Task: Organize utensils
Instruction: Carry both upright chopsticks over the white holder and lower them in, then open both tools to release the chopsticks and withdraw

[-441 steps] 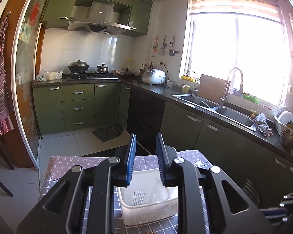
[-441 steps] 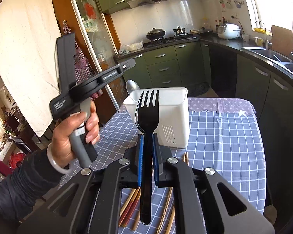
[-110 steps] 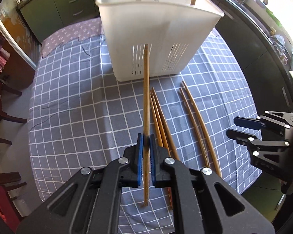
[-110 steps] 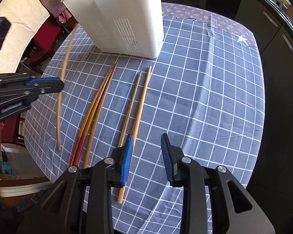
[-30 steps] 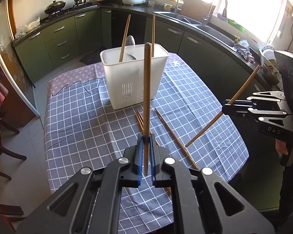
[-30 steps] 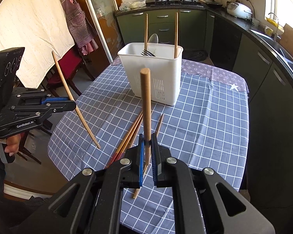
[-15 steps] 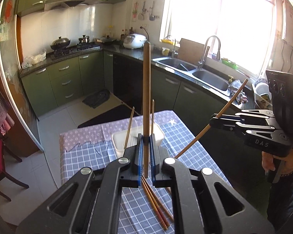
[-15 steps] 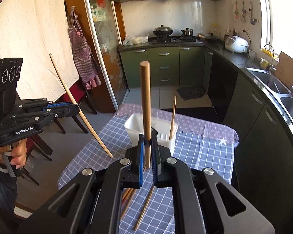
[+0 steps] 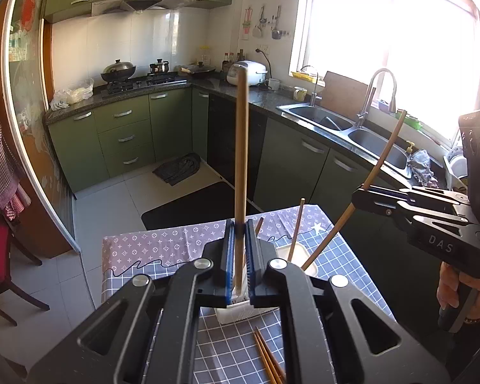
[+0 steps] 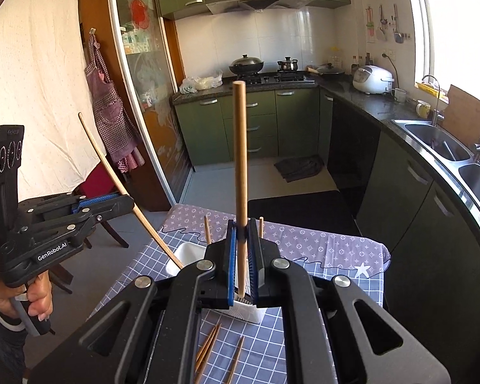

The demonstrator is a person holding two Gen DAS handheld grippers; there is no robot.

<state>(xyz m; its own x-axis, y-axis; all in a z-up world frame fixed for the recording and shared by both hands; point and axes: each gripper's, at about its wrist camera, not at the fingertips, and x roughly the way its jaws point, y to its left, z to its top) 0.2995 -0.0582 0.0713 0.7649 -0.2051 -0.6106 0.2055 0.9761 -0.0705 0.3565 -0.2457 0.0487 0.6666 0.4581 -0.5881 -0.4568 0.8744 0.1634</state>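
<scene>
Above the white bin (image 9: 305, 256), each gripper pinches one chopstick upright: left gripper (image 9: 239, 256) on the left stick (image 9: 240, 160), right gripper (image 10: 241, 256) on the right stick (image 10: 240, 160). Lower each tip straight into the bin before releasing. Sticks are slim, smooth tan wood; more sticks (image 10: 208, 348) lie on the checked cloth (image 10: 320, 256).

"DAS" on right gripper (image 9: 358, 196), "GenRobot.AI" on left gripper (image 10: 129, 203)
</scene>
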